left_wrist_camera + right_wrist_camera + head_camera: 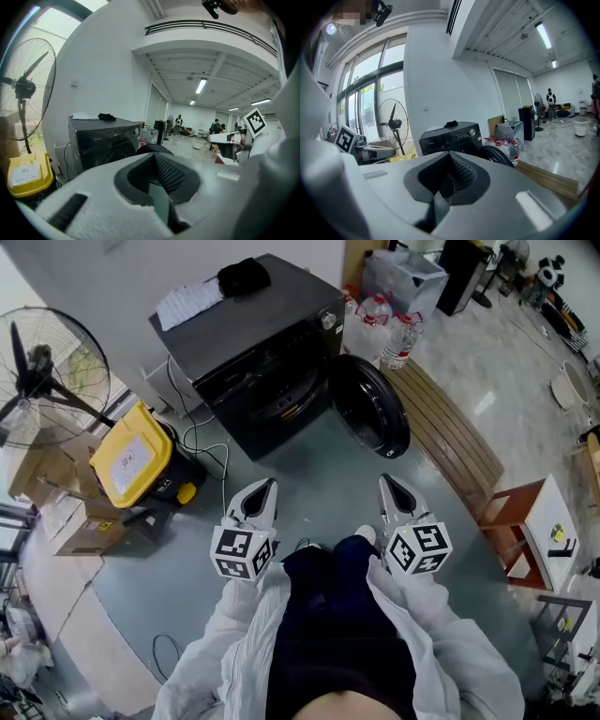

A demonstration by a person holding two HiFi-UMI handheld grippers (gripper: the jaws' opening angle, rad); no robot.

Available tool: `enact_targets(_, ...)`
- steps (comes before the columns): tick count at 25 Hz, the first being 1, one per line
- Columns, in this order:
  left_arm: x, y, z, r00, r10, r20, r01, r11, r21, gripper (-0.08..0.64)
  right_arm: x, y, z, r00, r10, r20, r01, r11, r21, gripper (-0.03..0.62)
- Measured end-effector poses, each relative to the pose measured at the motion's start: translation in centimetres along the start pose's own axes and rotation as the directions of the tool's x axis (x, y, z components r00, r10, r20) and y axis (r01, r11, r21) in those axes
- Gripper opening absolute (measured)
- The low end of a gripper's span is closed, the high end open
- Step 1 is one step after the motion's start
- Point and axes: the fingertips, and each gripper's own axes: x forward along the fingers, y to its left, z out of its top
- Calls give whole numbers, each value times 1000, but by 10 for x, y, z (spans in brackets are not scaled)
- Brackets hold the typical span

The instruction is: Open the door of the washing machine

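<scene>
The black washing machine [253,343] stands against the wall ahead, with papers and a dark cloth on its top. Its round door [370,407] hangs swung open to the right, leaving the drum mouth exposed. My left gripper [262,488] and right gripper [387,482] are held close in front of the person's body, well short of the machine, both shut and holding nothing. In the left gripper view the left gripper [157,161] points at the machine [105,140] and the open door [154,149]. The right gripper view shows the right gripper [450,164] with the machine [450,136] and door [497,154] beyond.
A standing fan [42,362] and a yellow box [131,465] sit left of the machine, with cardboard boxes [66,512] nearer. Water bottles [384,329] stand to its right, beside a wooden bench [450,427] and a stool [539,521]. Cables trail on the floor.
</scene>
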Motion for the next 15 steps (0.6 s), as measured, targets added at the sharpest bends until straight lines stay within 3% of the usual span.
enact_targets(15, 7, -9, -15, 999, -28, -24, 27, 1000, -14, -2, -16, -5, -14, 999, -35, -27, 36, 999, 8, 9)
